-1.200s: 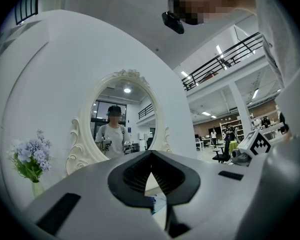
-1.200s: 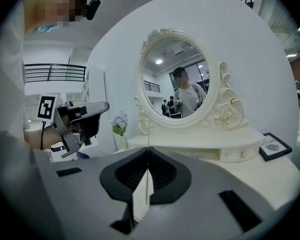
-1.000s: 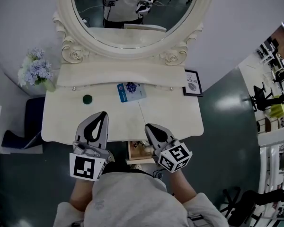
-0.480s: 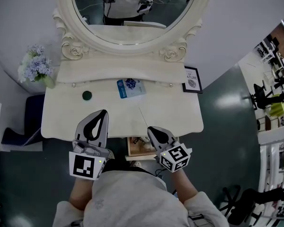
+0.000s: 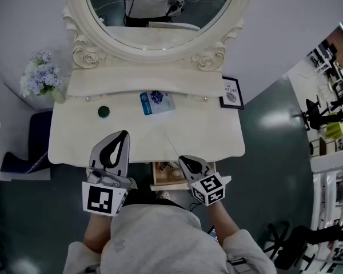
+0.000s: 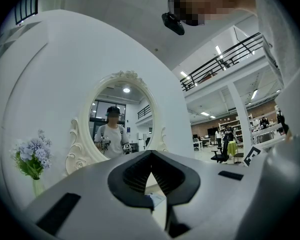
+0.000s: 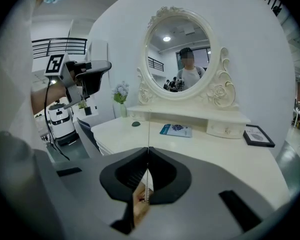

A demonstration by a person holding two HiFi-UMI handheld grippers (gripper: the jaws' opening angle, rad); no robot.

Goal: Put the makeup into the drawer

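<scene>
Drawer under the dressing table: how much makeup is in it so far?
The drawer stands open with some things inside. The left tool and right tool are shut and empty. A blue packet and a dark round item lie on the tabletop, not put away.

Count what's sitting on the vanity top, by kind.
Blue packet: 1
Small green round item: 1
Framed picture: 1
Vase of flowers: 1
Total: 4
</scene>
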